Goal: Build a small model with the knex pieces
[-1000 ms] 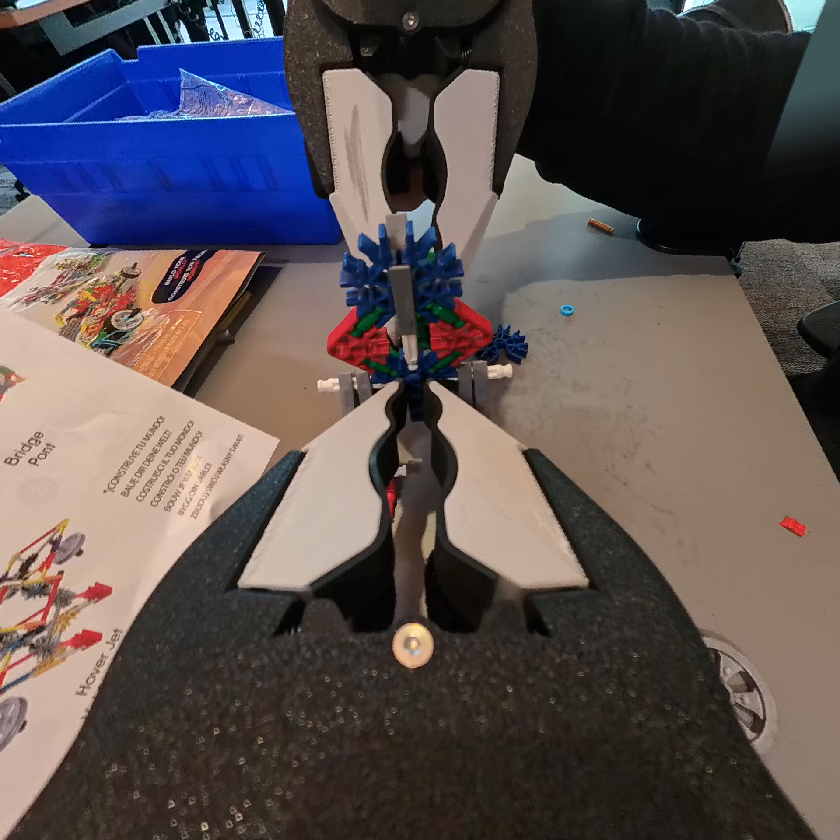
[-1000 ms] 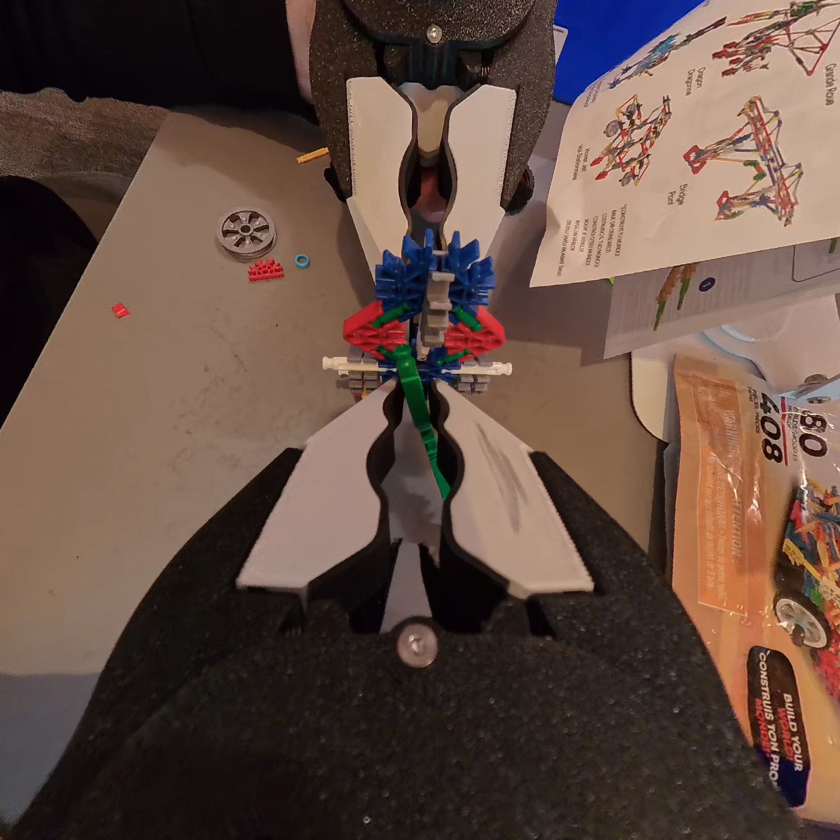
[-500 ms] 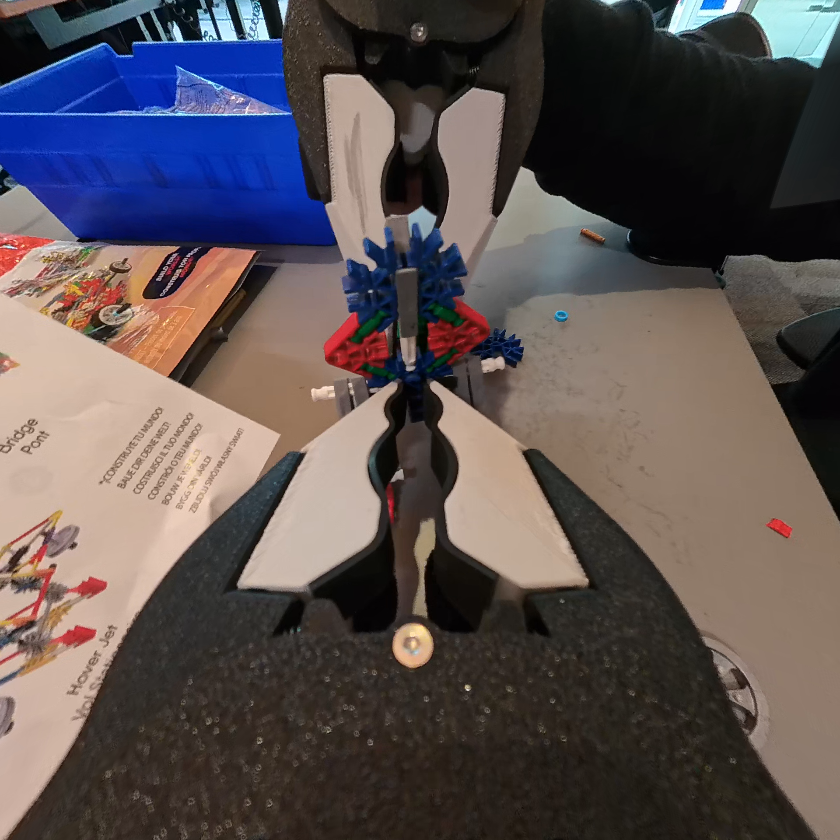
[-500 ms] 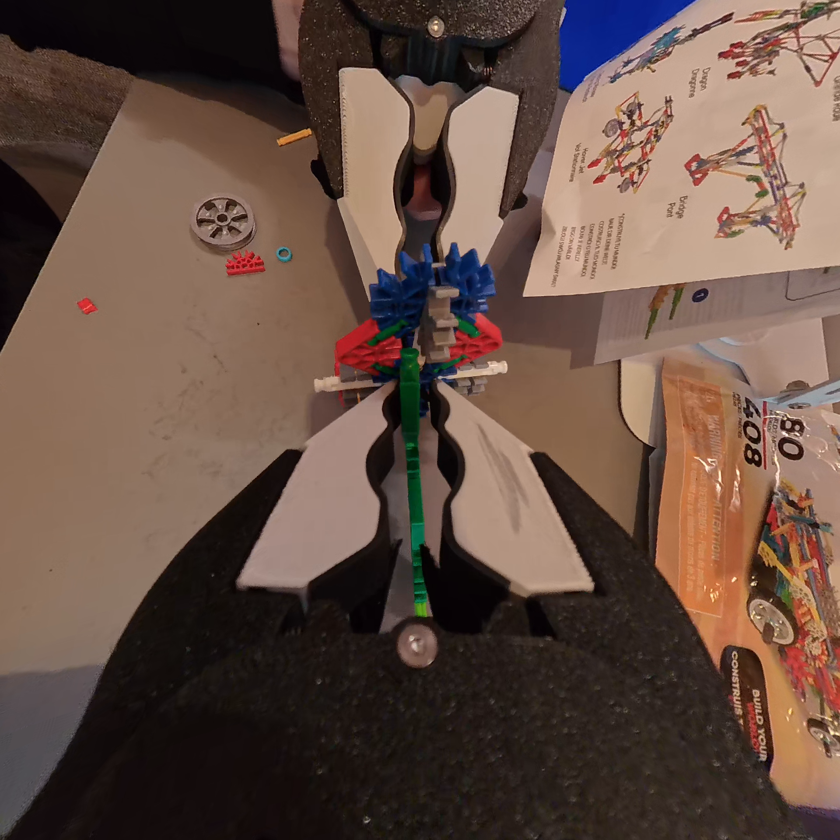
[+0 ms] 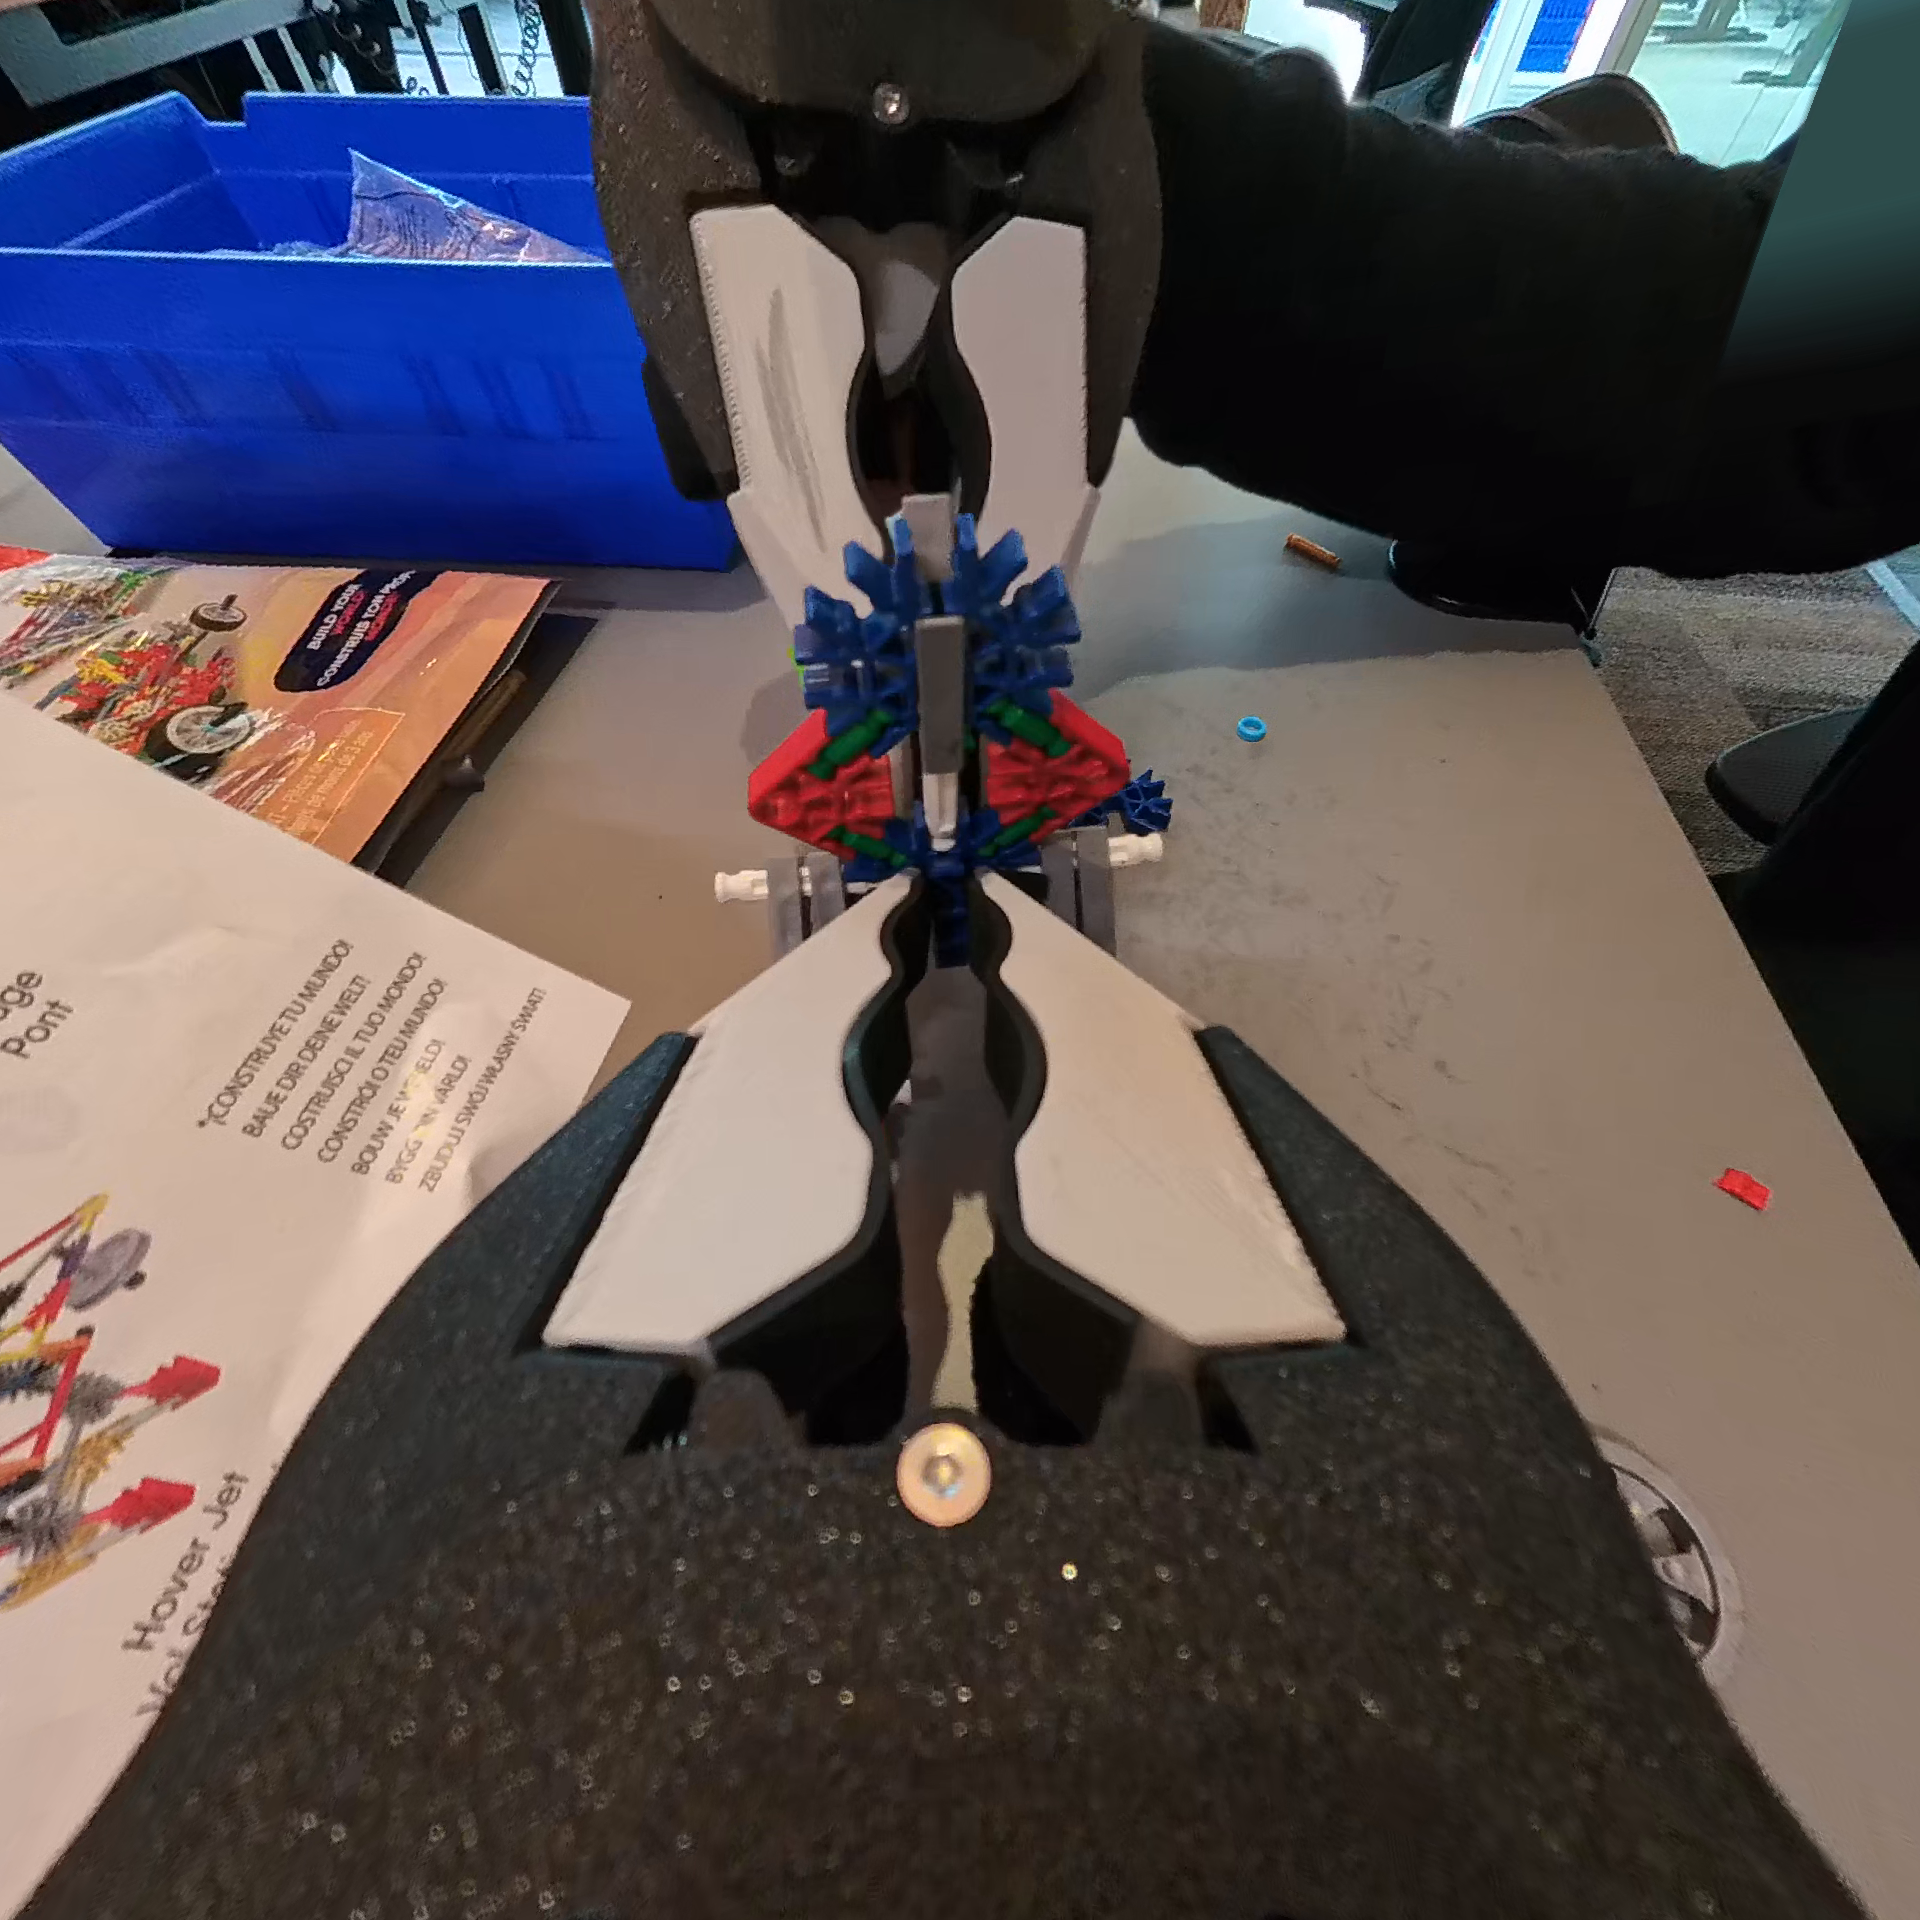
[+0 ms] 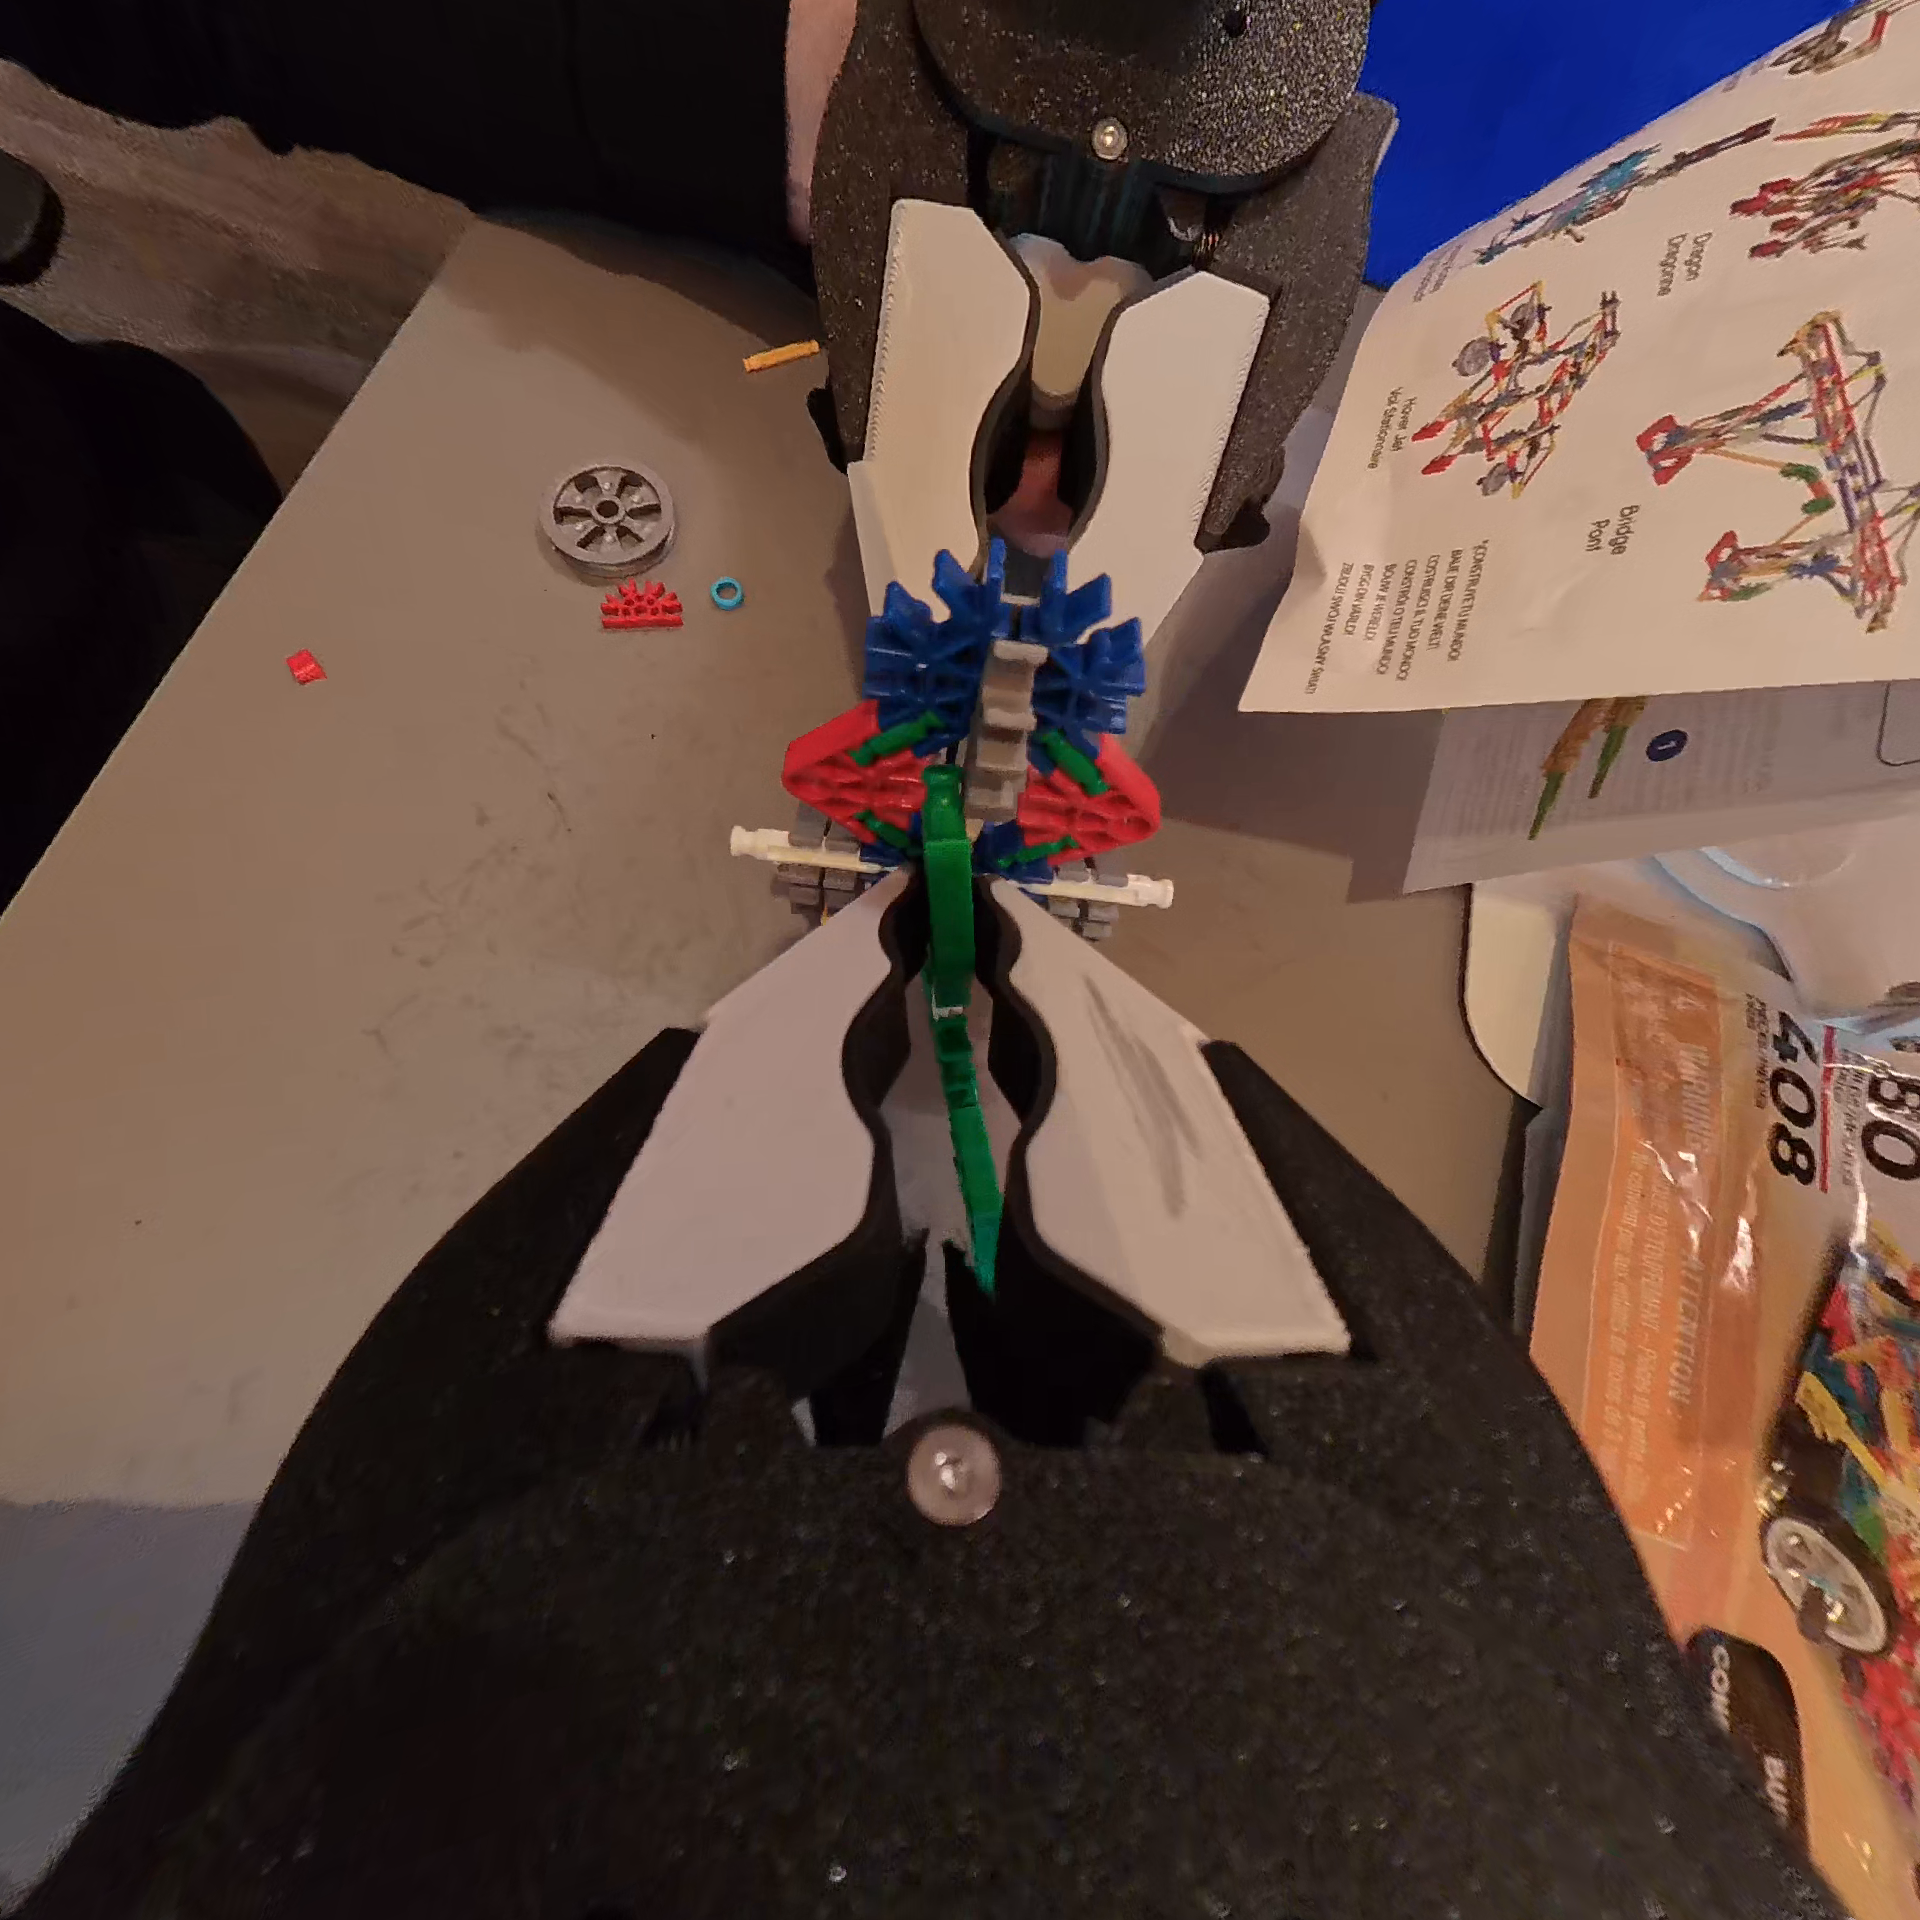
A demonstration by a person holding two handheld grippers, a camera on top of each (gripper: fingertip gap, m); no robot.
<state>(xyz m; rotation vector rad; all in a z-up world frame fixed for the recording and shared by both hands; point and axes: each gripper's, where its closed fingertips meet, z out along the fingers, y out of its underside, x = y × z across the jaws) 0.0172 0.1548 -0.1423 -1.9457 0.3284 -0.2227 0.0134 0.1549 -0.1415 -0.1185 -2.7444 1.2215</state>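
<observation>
Toy model (image 5: 940,748) pinched by both tools; blue bin (image 5: 312,343) holds, seemingly, plastic bag (image 5: 457,223).

Left claw (image 5: 945,914) closed, right claw (image 6: 951,904) closed, tips facing

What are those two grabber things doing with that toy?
A person holds the left hand-held gripper and the right hand-held gripper, facing each other over a grey table. The left one is shut on a small toy model of blue, red and grey building pieces. The right one is shut on a green rod whose far end meets the model.
</observation>
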